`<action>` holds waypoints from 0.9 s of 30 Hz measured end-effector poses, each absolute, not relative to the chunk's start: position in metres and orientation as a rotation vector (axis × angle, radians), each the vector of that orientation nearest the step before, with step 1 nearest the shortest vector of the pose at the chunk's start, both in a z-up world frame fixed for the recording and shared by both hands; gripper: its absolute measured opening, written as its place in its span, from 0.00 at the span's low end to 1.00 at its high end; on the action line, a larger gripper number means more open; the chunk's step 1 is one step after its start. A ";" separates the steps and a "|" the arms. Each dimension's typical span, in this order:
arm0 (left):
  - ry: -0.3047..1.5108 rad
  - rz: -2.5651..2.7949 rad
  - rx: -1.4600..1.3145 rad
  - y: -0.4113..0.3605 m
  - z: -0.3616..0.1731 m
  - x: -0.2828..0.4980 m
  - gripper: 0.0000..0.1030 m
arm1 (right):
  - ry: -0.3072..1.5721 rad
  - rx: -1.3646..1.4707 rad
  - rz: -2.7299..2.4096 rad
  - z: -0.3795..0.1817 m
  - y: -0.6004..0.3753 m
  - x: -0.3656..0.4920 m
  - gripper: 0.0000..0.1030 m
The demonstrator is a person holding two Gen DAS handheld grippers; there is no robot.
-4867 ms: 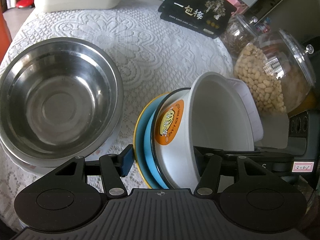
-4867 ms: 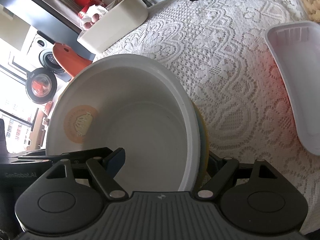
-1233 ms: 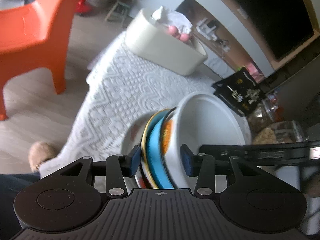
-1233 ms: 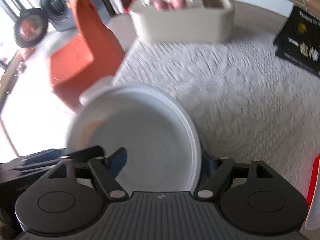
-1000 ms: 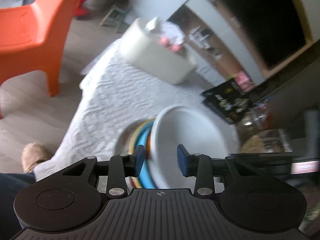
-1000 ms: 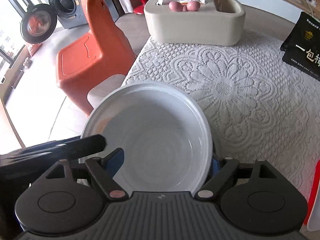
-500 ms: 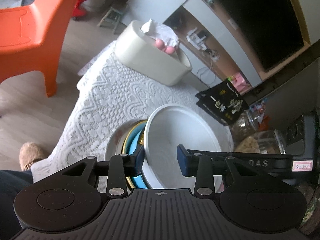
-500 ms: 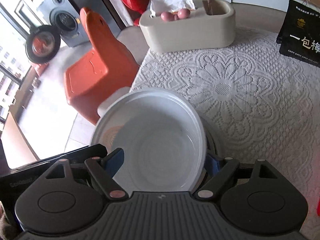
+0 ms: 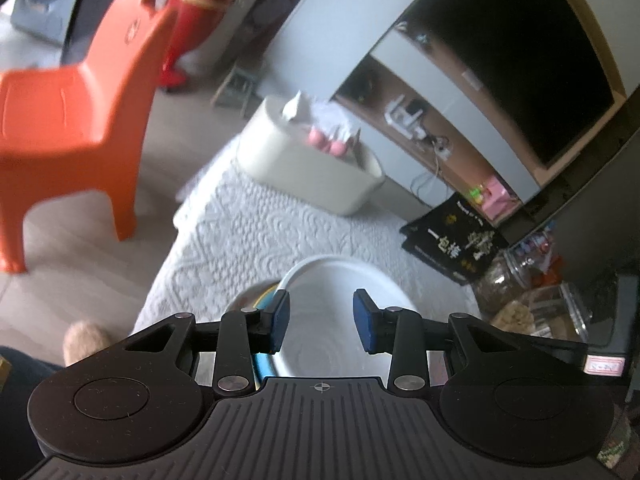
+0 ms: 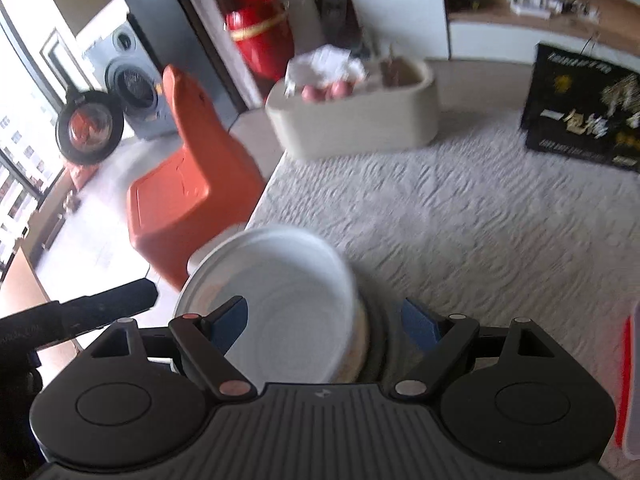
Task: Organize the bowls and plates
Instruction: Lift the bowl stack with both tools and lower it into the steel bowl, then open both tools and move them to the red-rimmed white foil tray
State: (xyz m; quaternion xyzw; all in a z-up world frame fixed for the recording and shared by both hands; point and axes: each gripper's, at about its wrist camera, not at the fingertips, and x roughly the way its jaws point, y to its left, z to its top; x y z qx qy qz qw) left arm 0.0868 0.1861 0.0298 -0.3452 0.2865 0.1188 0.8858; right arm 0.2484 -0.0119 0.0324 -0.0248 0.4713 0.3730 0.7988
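White bowl [image 9: 340, 320] sits atop nested stack of bowls on lace-covered counter [image 9: 256, 240] near its edge. Left gripper [image 9: 320, 322] fingers apart above bowl, holding nothing. Right gripper [image 10: 326, 322] fingers spread wide, straddling stack [image 10: 360, 344], no contact visible.

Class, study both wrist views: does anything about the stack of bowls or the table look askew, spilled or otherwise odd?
Nothing is spilled or broken. One oddity: the white bowl sits off-centre on the stack, so coloured rims and the steel bowl peek out on one side. The stack also stands near the corner of the lace-covered table.
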 end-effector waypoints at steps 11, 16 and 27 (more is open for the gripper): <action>0.679 0.080 -0.585 0.081 0.048 0.137 0.37 | 0.846 0.025 0.642 0.035 -0.151 0.255 0.88; 0.818 -0.050 -0.547 0.011 0.015 0.195 0.37 | 0.822 0.069 0.500 0.015 -0.239 0.263 0.88; 1.059 -0.186 -0.433 -0.117 -0.071 0.294 0.37 | 0.850 0.131 0.218 -0.072 -0.362 0.287 0.89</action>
